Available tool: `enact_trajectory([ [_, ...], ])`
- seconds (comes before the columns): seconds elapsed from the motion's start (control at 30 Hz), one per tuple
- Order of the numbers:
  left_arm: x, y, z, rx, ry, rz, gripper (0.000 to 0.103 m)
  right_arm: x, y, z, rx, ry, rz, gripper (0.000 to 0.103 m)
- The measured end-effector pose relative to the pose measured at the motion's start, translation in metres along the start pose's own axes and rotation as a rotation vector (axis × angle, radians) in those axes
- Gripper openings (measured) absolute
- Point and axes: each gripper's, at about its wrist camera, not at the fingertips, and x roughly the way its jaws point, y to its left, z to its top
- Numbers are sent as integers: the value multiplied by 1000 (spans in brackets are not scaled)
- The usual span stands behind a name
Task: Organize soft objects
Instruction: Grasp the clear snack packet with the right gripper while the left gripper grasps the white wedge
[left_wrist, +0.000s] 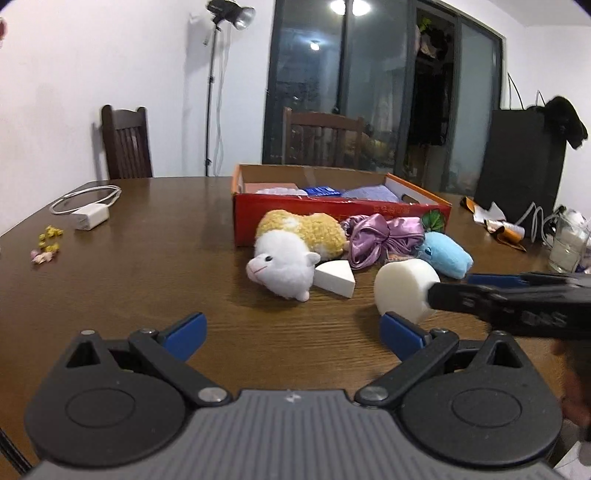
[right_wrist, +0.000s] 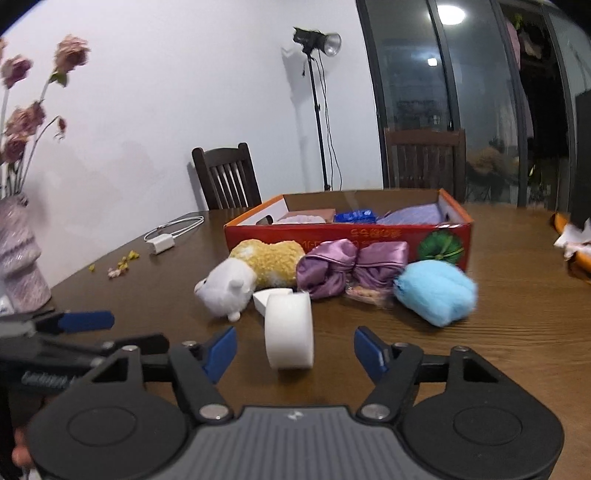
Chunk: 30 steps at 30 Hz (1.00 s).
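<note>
A white foam cylinder (right_wrist: 290, 332) stands on edge on the brown table between the fingers of my right gripper (right_wrist: 295, 350). The pads stand clear of it on both sides, so this gripper is open. In the left wrist view the same cylinder (left_wrist: 402, 288) has the right gripper (left_wrist: 450, 286) reaching in from the right. My left gripper (left_wrist: 293, 328) is open over bare table with nothing in it. Behind lie a white and yellow plush animal (left_wrist: 291, 251), a white foam wedge (left_wrist: 334, 277), a purple satin bow (left_wrist: 380, 236) and a blue plush (left_wrist: 447, 254), all in front of a red cardboard box (left_wrist: 295, 214).
The box holds folded cloths and a blue item. A white charger with cable (left_wrist: 88, 214) and scattered petals (left_wrist: 48, 243) lie far left. A glass (left_wrist: 565, 247) and wrappers sit far right. A vase of dried flowers (right_wrist: 18, 251) stands at the left table edge. Chairs stand behind the table.
</note>
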Motion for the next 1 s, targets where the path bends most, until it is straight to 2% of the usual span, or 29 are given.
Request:
enact_trajectory([
  [0.1,12,-4,6,19,30,-37,94,22,-8,8,42,20,30,63],
  [0.2,29,-13,11,17,70,-90,78,27,-23,14,64,13,-14,63],
  [0.27,44,-18,15,6,96,-136,72,25,-40,20,106,-6,-21,63],
  [0.37,69,-29,22,13,113,-147,63,28,-62,29,114,-18,-47,62],
  [0.4,77,-33,25,16,116,-145,60,32,-67,31,98,-14,-61,57],
  [0.43,86,-35,29,18,118,-139,59,37,-71,34,83,-11,-65,48],
  [0.5,100,-38,36,20,122,-118,58,48,-78,41,49,1,-48,38],
  [0.6,115,-41,42,47,121,-88,57,66,-77,49,-60,28,-10,35],
  [0.7,125,-46,43,75,119,-67,57,94,-78,53,-147,126,40,28],
  [0.83,130,-43,41,80,122,-53,55,109,-87,56,-108,166,68,28],
  [0.93,129,-39,41,59,119,-53,53,105,-103,60,4,216,165,25],
  [1.0,128,-38,41,44,111,-60,52,99,-105,59,25,223,211,25],
])
